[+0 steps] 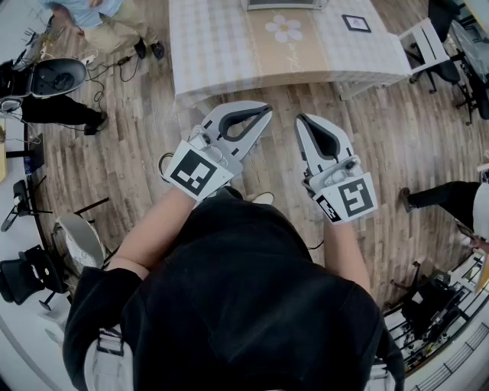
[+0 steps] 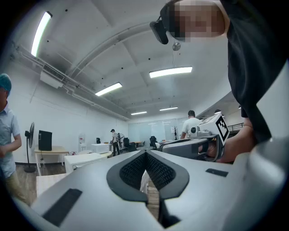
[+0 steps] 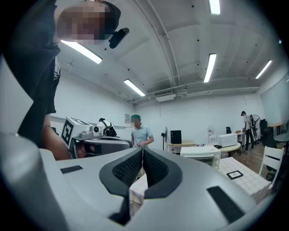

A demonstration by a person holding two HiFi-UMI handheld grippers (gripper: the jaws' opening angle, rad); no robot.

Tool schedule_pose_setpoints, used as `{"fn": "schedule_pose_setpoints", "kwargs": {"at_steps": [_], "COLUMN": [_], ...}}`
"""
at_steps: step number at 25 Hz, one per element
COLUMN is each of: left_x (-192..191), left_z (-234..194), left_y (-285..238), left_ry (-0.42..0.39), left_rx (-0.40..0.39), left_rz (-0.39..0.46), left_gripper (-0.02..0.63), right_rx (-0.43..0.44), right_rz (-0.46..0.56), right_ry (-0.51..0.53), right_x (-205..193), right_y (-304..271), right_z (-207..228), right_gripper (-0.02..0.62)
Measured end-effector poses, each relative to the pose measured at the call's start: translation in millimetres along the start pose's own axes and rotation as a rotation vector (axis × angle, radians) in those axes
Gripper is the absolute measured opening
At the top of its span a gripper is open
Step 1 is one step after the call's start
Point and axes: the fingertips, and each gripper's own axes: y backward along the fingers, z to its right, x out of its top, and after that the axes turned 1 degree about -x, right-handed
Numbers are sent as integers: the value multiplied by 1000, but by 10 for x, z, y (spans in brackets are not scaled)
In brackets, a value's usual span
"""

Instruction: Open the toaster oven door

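Toaster oven [image 3: 202, 154] well ahead of closed fingers [image 3: 156, 169] of right gripper [image 3: 142, 150]

- Grippers: I count two, the left gripper [image 1: 266, 109] and the right gripper [image 1: 300, 120].
- Marker cubes: also two, the left marker cube [image 1: 192, 172] and the right marker cube [image 1: 353, 198].
- Tables: just one table [image 1: 200, 53], with a checked cloth over it.
- On that cloth: one flower print [image 1: 284, 29] and one black-framed square [image 1: 356, 23].
- White chairs: one white chair [image 1: 422, 40], by the table's right end.
- Ceiling light strips [image 2: 170, 71]: five in my left gripper view, and five in the right gripper view too.
- Bystanders in the head view, all cut off by the frame: three. That's one bystander [image 1: 95, 19] top left, a pair of dark legs [image 1: 61, 112] on the left, and one leg [image 1: 437, 195] on the right.
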Motion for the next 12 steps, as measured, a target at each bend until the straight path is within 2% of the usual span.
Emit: {"fn": "schedule_pose_setpoints", "kwargs": {"at_steps": [12], "left_x": [-128], "left_z": [436], "left_y": [-251], "left_ry": [18], "left_rx": [-9], "left_rz": [-28], "left_gripper": [12], "right_rx": [-34], "right_rz": [-22], "right_ry": [-60], "right_x": [-165], "right_y": [461], "right_z": [276], "right_gripper": [23]}}
